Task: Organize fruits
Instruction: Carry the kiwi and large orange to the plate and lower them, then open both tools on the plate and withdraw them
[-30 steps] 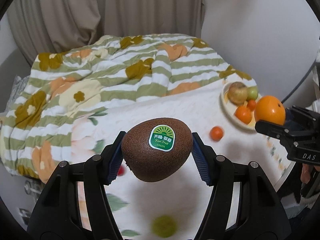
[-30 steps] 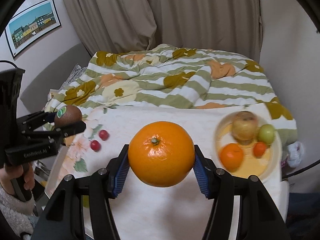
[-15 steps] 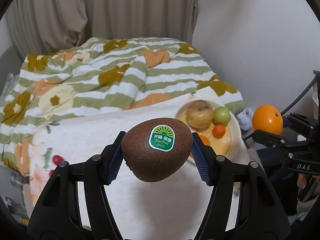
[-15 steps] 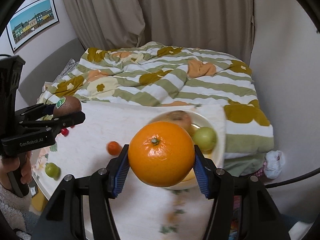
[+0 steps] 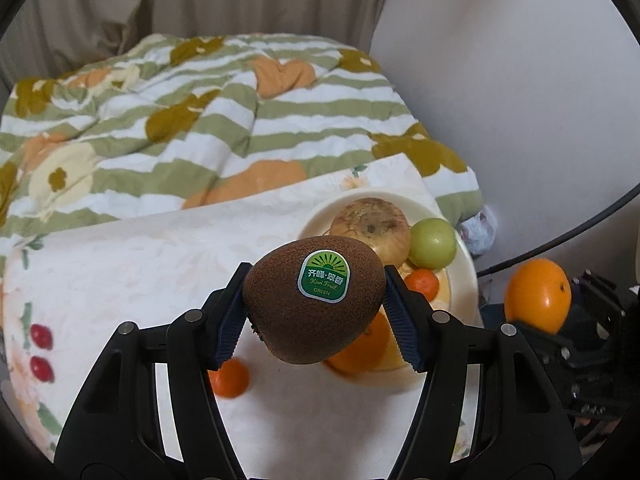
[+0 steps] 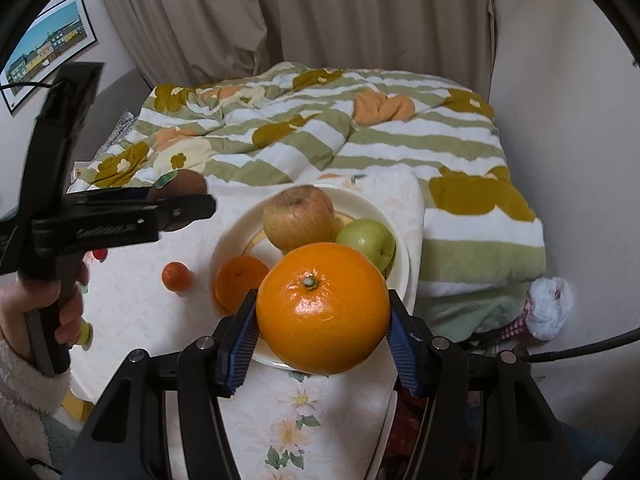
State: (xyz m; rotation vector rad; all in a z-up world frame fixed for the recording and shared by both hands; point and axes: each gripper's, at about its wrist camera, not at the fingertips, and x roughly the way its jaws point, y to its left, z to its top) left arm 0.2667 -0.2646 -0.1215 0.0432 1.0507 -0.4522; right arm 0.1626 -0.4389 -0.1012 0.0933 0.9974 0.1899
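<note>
**Two fruits held above the plate**

Beige curtains (image 6: 360,20) hang behind a bed under a rumpled quilt (image 5: 200,120) striped green and white with ochre and orange flowers. Nearer, the counter (image 5: 120,260) wears a white embossed cloth printed with blossoms. On it sits a round cream plate (image 6: 236,236) holding a mottled apple (image 6: 298,216), a smooth green apple (image 6: 368,240), an orange (image 6: 236,280) and, in the left wrist view, a small tangerine (image 5: 422,282).

The right tongs (image 6: 322,336) clamp a glossy big orange (image 6: 322,306), stem end facing the camera, over the plate's near rim. The left tongs (image 5: 314,318) grip a fuzzy brown kiwi (image 5: 314,300) by its sides; its long axis runs roughly across between the blue ribbed pads (image 5: 402,332), and its green sticker faces the lens. The kiwi hangs above the plate's left edge.

Loose on the cloth left of the plate lie a second tangerine (image 6: 176,276) and two red cherry-sized fruits (image 5: 40,352). A crumpled white bag (image 6: 548,308) lies beyond the counter's right edge.
</note>
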